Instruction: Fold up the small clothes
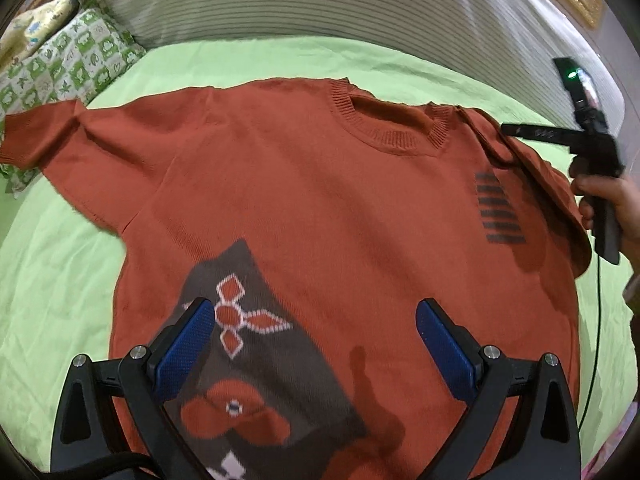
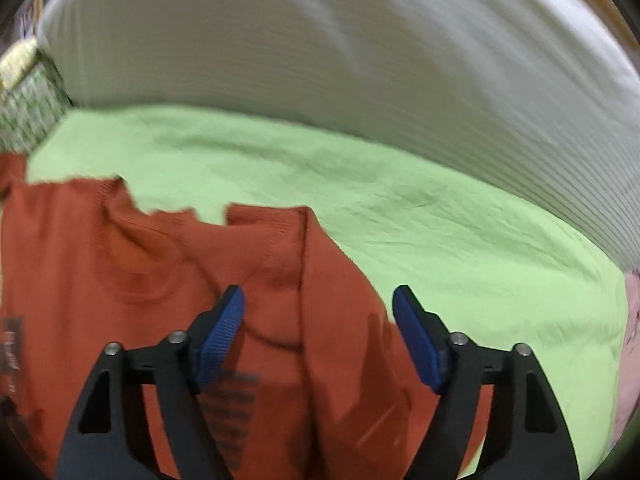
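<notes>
A green-patterned pillow [image 1: 68, 64] touches the rust-orange sweater's [image 1: 312, 200] spread sleeve; a white striped mattress [image 1: 360, 12] walls the bed's far edge. Bare green sheet [image 2: 440, 232] lies open on the right. Both the left gripper [image 1: 314, 320] and right gripper [image 2: 318, 312] tilt downward over the sweater, jaws apart, gripping nothing.

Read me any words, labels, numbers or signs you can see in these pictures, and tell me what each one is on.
None can be read.
Orange sweater: dark bars on the chest and a knitted flower-and-figure patch, no letters.
Right gripper's side, seen from the left wrist view: small pale marks, too small to read.
Green checked pillow: little pictures, no legible words.
</notes>
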The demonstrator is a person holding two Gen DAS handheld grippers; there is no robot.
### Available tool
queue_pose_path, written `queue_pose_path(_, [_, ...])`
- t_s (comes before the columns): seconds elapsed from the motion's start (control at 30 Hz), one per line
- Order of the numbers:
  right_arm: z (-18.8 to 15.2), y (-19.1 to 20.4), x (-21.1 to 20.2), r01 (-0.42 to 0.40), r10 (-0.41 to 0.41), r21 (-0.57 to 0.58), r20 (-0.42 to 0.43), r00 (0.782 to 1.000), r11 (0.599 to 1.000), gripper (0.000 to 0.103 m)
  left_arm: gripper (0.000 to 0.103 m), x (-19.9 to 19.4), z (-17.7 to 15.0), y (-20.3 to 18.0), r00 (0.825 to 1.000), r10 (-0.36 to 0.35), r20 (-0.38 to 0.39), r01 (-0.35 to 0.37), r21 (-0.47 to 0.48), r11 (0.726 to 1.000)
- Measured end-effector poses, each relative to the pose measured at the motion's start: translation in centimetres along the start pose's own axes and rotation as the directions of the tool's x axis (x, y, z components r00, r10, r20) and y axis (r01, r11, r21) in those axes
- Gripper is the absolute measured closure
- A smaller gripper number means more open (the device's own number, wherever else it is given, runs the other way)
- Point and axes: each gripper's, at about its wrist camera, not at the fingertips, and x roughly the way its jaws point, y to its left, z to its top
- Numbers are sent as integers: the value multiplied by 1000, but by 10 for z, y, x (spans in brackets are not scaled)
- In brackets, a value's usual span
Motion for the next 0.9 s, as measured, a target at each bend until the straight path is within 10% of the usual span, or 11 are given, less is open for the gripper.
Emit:
queue_pose_path(0.07, [6,-2,21,21,-22,-20,-39,999,1000,33,2,5,3,3,1000,-8,-9,8,-10,1000])
queue_pose_path(0.2, [8,-15,46,36,-39,-22,-116,993,999,93,2,15,3,7,1000,-9,-25,9,-14,1000])
queue_pose_path(0.4, [7,-43,-35,-140,119,215,108,987,967,94,2,9,-3,19,999,-33,-16,32,-57,998])
queue_pose_path(0.57, [23,11,-126,-457,380,143,371,847,878,94,2,-14,-6,33,999,-34,21,36,-82,996])
queue_pose_path(0.67, [19,75,-117,-468,436,52,283,854,882,92,2,-22,-5,44,999,-34,30,37,-101,994])
queue_pose_path(0.8, [-10,132,-69,-468,467,24,42,883,883,63,2,-23,-5,62,991,-134,12,134,-164,977])
queue_pose_path(0.9, [-41,137,-91,-484,480,40,72,874,874,61,2,-9,-3,63,975,-223,-16,215,-202,955])
